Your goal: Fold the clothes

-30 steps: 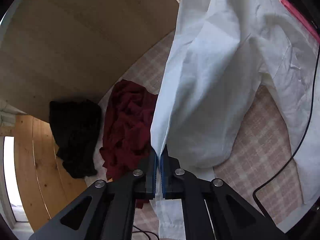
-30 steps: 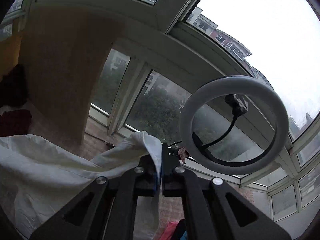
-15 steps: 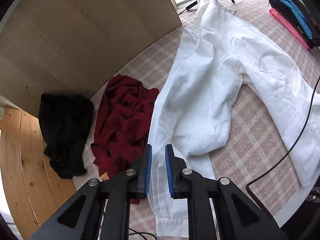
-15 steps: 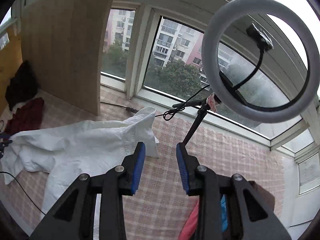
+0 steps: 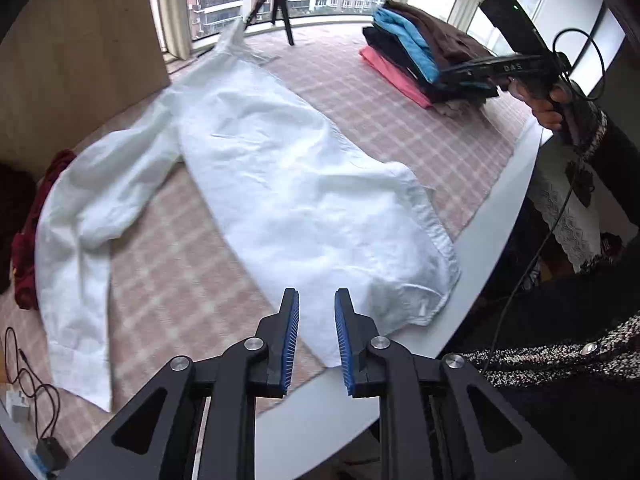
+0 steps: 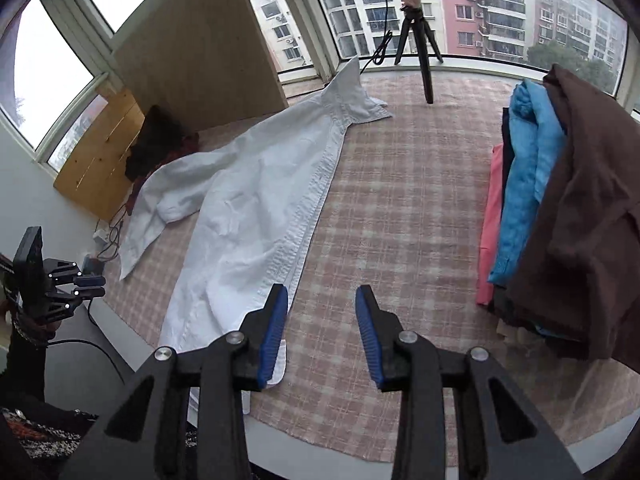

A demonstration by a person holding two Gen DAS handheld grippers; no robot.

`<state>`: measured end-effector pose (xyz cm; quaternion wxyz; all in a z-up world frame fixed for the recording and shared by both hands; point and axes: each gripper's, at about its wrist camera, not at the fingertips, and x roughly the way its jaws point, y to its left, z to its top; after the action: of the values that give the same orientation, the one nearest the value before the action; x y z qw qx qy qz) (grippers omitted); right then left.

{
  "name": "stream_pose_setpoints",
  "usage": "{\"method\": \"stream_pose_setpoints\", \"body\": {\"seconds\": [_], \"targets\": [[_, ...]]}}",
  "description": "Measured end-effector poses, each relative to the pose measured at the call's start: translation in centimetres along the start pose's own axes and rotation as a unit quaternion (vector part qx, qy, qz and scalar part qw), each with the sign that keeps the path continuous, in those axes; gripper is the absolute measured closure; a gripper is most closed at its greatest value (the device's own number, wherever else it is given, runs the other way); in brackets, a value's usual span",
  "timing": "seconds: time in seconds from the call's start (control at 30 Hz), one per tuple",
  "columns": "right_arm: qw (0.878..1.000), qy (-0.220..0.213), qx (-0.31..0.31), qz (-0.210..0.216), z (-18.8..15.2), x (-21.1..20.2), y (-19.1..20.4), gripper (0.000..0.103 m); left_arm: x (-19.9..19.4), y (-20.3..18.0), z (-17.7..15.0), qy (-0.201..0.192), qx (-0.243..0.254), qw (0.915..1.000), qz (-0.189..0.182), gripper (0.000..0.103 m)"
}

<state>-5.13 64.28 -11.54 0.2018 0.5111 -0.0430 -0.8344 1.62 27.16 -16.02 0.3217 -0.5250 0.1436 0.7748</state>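
With both pairs of fingers standing apart and gripping nothing, we note the left gripper (image 5: pixel 316 334) hovering over the near hem of the shirt (image 5: pixel 288 184), and the right gripper (image 6: pixel 322 334) just off the hem's button edge, over bare cloth (image 6: pixel 400 208).

Shirt: white, long-sleeved, laid out lengthwise on the checked cloth that covers the table (image 5: pixel 500 216). Collar points to the far window, hem to the near edge. It looks doubled along its length, the button placket forming its right edge in the right wrist view. One sleeve (image 5: pixel 76 248) trails out to the left, wrinkled and bent. We cannot see the other sleeve; it may lie under the body.

Further out: a stack (image 6: pixel 560 216) of folded garments (pink, blue, brown) sits on the right side of the table. A red garment (image 5: pixel 28 240) and a dark one (image 6: pixel 154 140) lie crumpled at the far left, by the wooden panel.

Progress, our judgement: several pieces are folded and stacked. The shirt is spread but not yet a compact fold; sleeve and body remain to be folded in. The two crumpled garments are left as well. A tripod (image 6: pixel 420 44) stands beyond the collar.
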Motion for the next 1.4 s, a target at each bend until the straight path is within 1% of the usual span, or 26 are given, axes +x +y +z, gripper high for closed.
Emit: {"method": "stream_pose_setpoints", "body": {"seconds": [0.1, 0.17, 0.23, 0.3, 0.4, 0.47, 0.53, 0.57, 0.6, 0.63, 0.67, 0.73, 0.8, 0.83, 0.87, 0.9, 0.93, 0.97, 1.0, 1.03, 1.07, 1.1, 1.2, 1.27, 1.33, 1.4], "targets": [[0.994, 0.043, -0.097, 0.023, -2.4, 3.8, 1.7, 0.068, 2.8, -4.6, 0.0, 0.021, -0.019, 0.9995, -0.016, 0.084], [0.983, 0.076, -0.154, 0.064, -4.0, 5.9, 3.1, 0.068, 3.6, -5.1, -0.2, 0.023, -0.055, 0.9982, -0.003, 0.083], [0.967, 0.085, -0.220, 0.094, -5.4, 7.1, 4.6, 0.066, 3.9, -3.7, -0.7, 0.025, -0.111, 0.9935, 0.006, 0.084], [0.955, 0.076, -0.265, 0.108, -6.3, 7.8, 5.6, 0.057, 3.9, -2.0, -1.7, 0.030, -0.151, 0.9878, 0.020, 0.085], [0.935, 0.075, -0.325, 0.123, -7.3, 9.0, 7.1, 0.057, 4.5, 0.3, -3.1, 0.045, -0.186, 0.9812, 0.028, 0.086], [0.921, 0.077, -0.363, 0.116, -8.1, 10.0, 7.9, 0.057, 5.1, 1.3, -3.6, 0.053, -0.197, 0.9786, 0.026, 0.086], [0.918, 0.085, -0.371, 0.115, -8.7, 11.0, 8.3, 0.057, 5.9, 1.9, -3.8, 0.060, -0.197, 0.9782, 0.021, 0.086], [0.919, 0.091, -0.365, 0.118, -8.9, 11.5, 8.4, 0.061, 6.2, 2.1, -3.9, 0.063, -0.198, 0.9780, 0.019, 0.086], [0.922, 0.099, -0.355, 0.123, -8.9, 11.8, 8.4, 0.069, 6.4, 2.2, -3.9, 0.061, -0.194, 0.9789, 0.011, 0.086], [0.924, 0.108, -0.344, 0.127, -9.0, 12.2, 8.5, 0.093, 6.4, 2.2, -3.7, 0.059, -0.190, 0.9799, 0.006, 0.086], [0.927, 0.117, -0.328, 0.137, -9.0, 12.3, 8.5, 0.098, 6.1, 2.2, -3.5, 0.060, -0.180, 0.9818, 0.007, 0.086], [0.936, 0.132, -0.278, 0.172, -8.4, 11.8, 8.6, 0.099, 4.9, 2.0, -2.9, 0.054, -0.159, 0.9858, 0.015, 0.086], [0.946, 0.125, -0.192, 0.228, -7.0, 9.9, 8.4, 0.100, 2.9, 1.8, -2.3, 0.041, -0.135, 0.9897, 0.026, 0.086], [0.945, 0.120, -0.113, 0.282, -5.9, 8.6, 7.6, 0.101, 2.2, 1.8, -2.1, 0.034, -0.124, 0.9912, 0.028, 0.086], [0.936, 0.108, -0.036, 0.332, -5.3, 7.5, 6.3, 0.101, 1.4, 1.8, -1.9, 0.028, -0.114, 0.9926, 0.031, 0.085], [0.925, 0.095, 0.034, 0.366, -5.3, 6.7, 4.9, 0.101, 0.7, 1.7, -1.8, 0.022, -0.103, 0.9939, 0.033, 0.082], [0.908, 0.081, 0.104, 0.398, -5.3, 5.8, 3.5, 0.101, 0.0, 1.7, -1.6, 0.016, -0.093, 0.9949, 0.035, 0.080], [0.910, 0.074, 0.136, 0.385, -5.6, 5.4, 2.5, 0.100, -0.7, 1.7, -1.4, 0.010, -0.082, 0.9959, 0.037, 0.080], [0.934, 0.077, 0.128, 0.324, -6.2, 5.4, 1.9, 0.099, -1.4, 1.7, -1.3, 0.003, -0.072, 0.9966, 0.040, 0.080], [0.960, 0.077, 0.111, 0.247, -6.8, 5.4, 1.5, 0.091, -0.9, 2.1, -1.4, 0.012, -0.073, 0.9965, 0.039, 0.080], [0.979, 0.075, 0.084, 0.172, -7.4, 5.6, 1.5, 0.090, -0.1, 2.3, -1.4, 0.021, -0.072, 0.9963, 0.041, 0.080], [0.985, 0.076, 0.070, 0.135, -8.1, 5.9, 1.3, 0.090, 0.6, 2.5, -1.5, 0.030, -0.072, 0.9961, 0.043, 0.080], [0.990, 0.080, 0.056, 0.100, -9.8, 6.5, 1.3, 0.084, 2.9, 3.6, -2.7, 0.052, -0.097, 0.9934, 0.033, 0.080], [0.992, 0.075, 0.043, 0.090, -10.4, 7.1, 1.9, 0.071, 4.0, 4.4, -3.5, 0.062, -0.119, 0.9907, 0.021, 0.080], [0.994, 0.080, 0.021, 0.073, -10.7, 8.2, 3.1, 0.070, 4.8, 4.8, -3.8, 0.058, -0.139, 0.9886, -0.006, 0.070], [0.995, 0.084, 0.002, 0.055, -10.8, 9.5, 4.4, 0.070, 5.6, 4.7, -3.7, 0.053, -0.151, 0.9864, -0.037, 0.064]]}}
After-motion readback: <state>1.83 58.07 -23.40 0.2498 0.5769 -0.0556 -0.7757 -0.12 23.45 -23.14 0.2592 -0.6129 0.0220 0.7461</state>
